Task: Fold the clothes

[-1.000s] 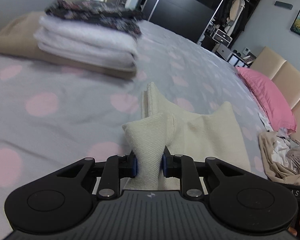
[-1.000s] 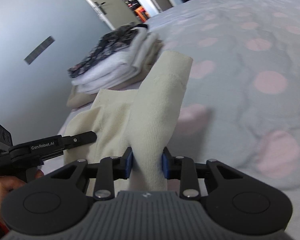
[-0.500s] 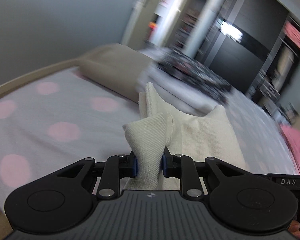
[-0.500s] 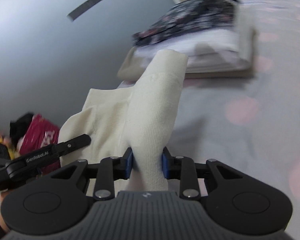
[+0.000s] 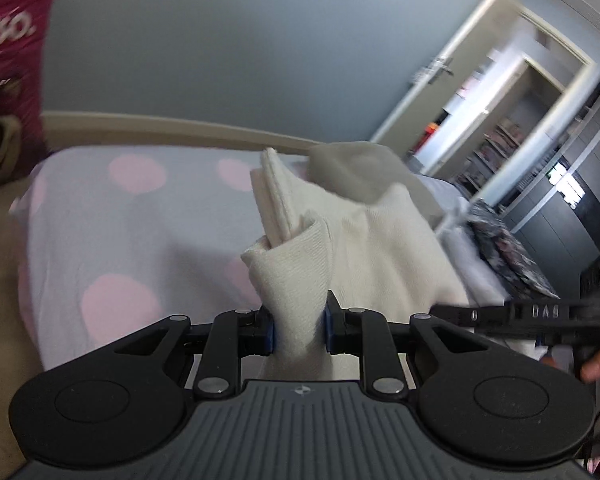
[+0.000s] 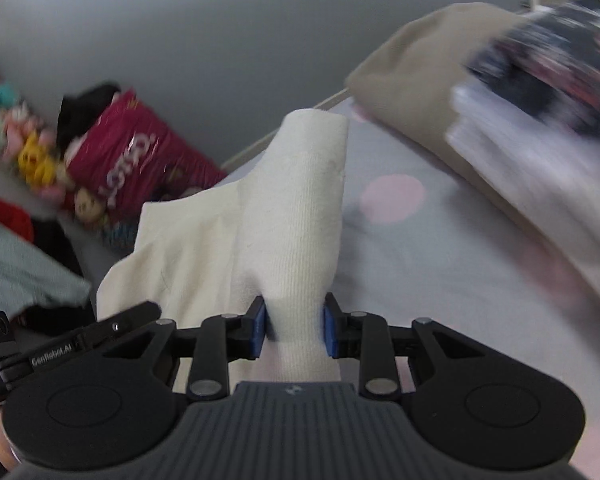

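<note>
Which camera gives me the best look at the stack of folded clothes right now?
Neither view is clean. The right wrist view shows the stack of folded clothes larger: beige, white and dark floral layers, though motion-blurred. In the left wrist view the stack is a sliver at right, mostly hidden behind the cream garment.

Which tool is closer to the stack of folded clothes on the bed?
Right. The right tool has the stack just ahead to its right; the left tool sees it farther off, beyond the cream garment both hold.

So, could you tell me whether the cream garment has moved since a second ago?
Yes. Clamped in both grippers, the cream garment has swung from open bedspread toward the bed's edge, left of the folded stack.
</note>
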Demonstrator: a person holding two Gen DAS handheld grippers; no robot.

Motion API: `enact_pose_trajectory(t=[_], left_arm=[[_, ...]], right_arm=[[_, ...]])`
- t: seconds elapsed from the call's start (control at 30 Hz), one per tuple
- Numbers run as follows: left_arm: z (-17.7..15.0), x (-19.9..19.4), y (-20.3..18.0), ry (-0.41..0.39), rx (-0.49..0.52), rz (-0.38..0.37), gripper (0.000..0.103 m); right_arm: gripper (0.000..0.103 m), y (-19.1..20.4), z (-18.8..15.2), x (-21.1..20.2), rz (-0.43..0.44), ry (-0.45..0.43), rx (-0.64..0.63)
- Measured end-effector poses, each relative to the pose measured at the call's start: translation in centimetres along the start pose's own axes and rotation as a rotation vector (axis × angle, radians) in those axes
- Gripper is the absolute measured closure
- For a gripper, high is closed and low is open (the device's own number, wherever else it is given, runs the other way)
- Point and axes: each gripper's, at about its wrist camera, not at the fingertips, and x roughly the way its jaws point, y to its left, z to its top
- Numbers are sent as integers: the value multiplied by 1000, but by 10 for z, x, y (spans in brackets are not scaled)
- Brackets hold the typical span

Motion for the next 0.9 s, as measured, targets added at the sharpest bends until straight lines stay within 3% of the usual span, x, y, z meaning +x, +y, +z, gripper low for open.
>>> enact_pose_trajectory(t=[0.23, 0.53, 0.73, 0.9], left_arm=[[2, 24, 13, 43, 20, 109, 84], [5, 48, 29, 131, 19, 192, 84], [3, 50, 32, 151, 6, 208, 83], [2, 45, 32, 134, -22, 199, 84]], right_arm=[[72, 6, 34, 49, -13, 139, -162], [72, -1, 49, 95, -72, 236, -210], [71, -10, 44, 104, -95, 248, -183], [72, -4, 49, 100, -78, 224, -237]])
